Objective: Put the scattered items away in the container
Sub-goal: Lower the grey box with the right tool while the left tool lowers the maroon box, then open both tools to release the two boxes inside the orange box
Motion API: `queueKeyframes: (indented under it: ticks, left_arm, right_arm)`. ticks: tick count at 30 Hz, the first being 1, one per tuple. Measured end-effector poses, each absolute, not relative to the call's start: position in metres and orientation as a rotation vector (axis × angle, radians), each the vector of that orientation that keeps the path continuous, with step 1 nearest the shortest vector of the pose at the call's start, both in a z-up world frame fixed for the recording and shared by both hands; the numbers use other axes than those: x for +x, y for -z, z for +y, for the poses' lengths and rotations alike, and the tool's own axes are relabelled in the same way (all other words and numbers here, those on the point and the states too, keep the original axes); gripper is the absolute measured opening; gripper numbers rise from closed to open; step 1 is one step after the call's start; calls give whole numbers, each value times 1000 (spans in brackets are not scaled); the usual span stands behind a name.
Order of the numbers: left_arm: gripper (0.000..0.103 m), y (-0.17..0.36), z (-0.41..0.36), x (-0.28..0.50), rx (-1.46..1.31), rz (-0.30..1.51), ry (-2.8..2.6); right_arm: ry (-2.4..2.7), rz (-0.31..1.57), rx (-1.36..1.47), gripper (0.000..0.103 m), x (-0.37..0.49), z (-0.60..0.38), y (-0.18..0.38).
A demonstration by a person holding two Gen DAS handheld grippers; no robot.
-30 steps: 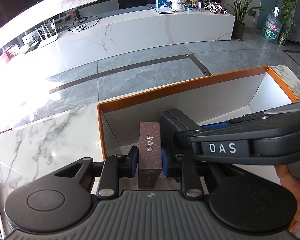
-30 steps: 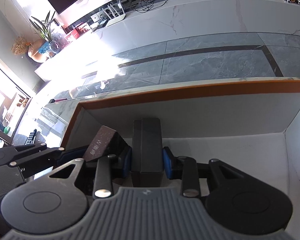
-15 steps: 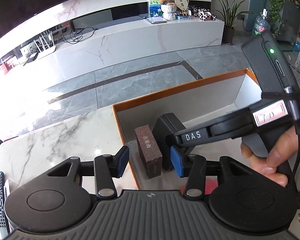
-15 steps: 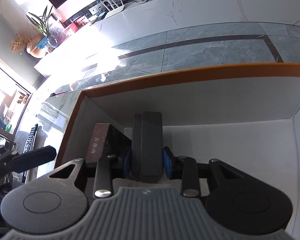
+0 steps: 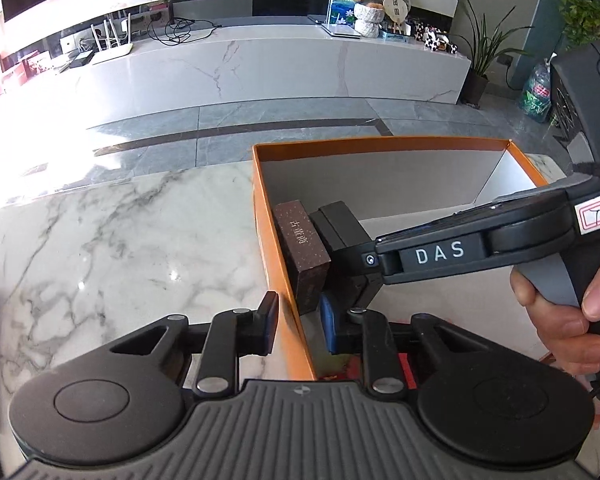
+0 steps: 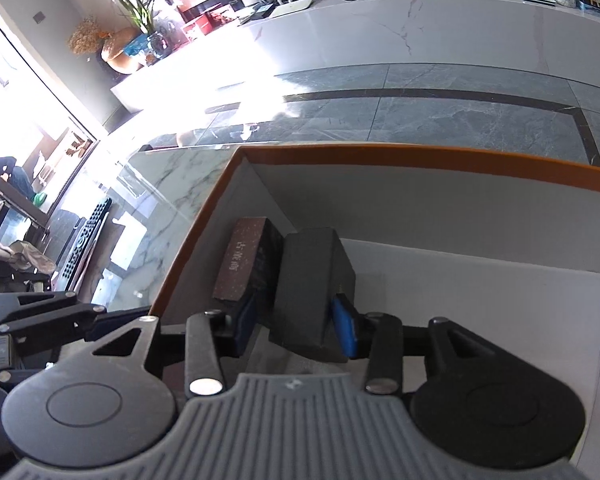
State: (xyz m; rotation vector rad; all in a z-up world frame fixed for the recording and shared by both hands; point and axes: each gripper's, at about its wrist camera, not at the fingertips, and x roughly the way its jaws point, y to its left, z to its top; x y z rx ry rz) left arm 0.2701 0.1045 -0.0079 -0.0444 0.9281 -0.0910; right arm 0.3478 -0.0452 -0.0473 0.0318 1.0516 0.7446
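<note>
The orange box [image 5: 276, 248] with white inner walls stands on the marble table. Inside it, a brown speckled box [image 5: 300, 244] stands on edge against the left wall, and a black box [image 5: 338, 228] stands right beside it. My left gripper [image 5: 299, 324] hovers over the orange box's left wall. Its jaws are closing, with only the wall's rim seen between them and nothing gripped. My right gripper [image 6: 296, 322] straddles the black box [image 6: 312, 288]. Its jaws are opening, and the left pad stands clear of the box. A hand [image 5: 560, 320] holds the right gripper.
The marble table [image 5: 120, 240] stretches left of the orange box. A dark remote control [image 6: 82, 246] lies near the table's far left edge. Beyond the table are the grey tiled floor [image 5: 284, 116] and a long white TV cabinet [image 5: 260, 68].
My left gripper let go of the brown box, drew back left over the wall, and its jaws narrowed again. My right jaws widened off the black box.
</note>
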Motion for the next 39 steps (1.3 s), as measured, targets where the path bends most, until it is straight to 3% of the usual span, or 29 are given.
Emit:
queueKeyframes:
  ticks: [3, 8, 15, 20, 28, 33, 39]
  left_arm:
    - [26, 8, 110, 261, -87, 922, 91]
    - [21, 14, 115, 255, -146, 918, 86]
    - [17, 15, 115, 255, -184, 909, 89]
    - [17, 15, 115, 253, -191, 902, 91]
    - [17, 16, 117, 252, -207, 895, 96]
    - [17, 15, 117, 252, -214, 895, 93]
    - [17, 15, 116, 253, -216, 898, 86]
  right_arm:
    - [-781, 1047, -41, 59, 338, -43, 46]
    - [-784, 1027, -242, 58, 329, -28, 56]
    - [-784, 1050, -345, 40, 334, -4, 66]
    - [-771, 1024, -389, 36, 342, 9, 64]
    - [-718, 1028, -361, 38, 350, 16, 69]
    - [-742, 1040, -419, 50, 342, 20, 71]
    - [-754, 1049, -387, 51, 349, 20, 74]
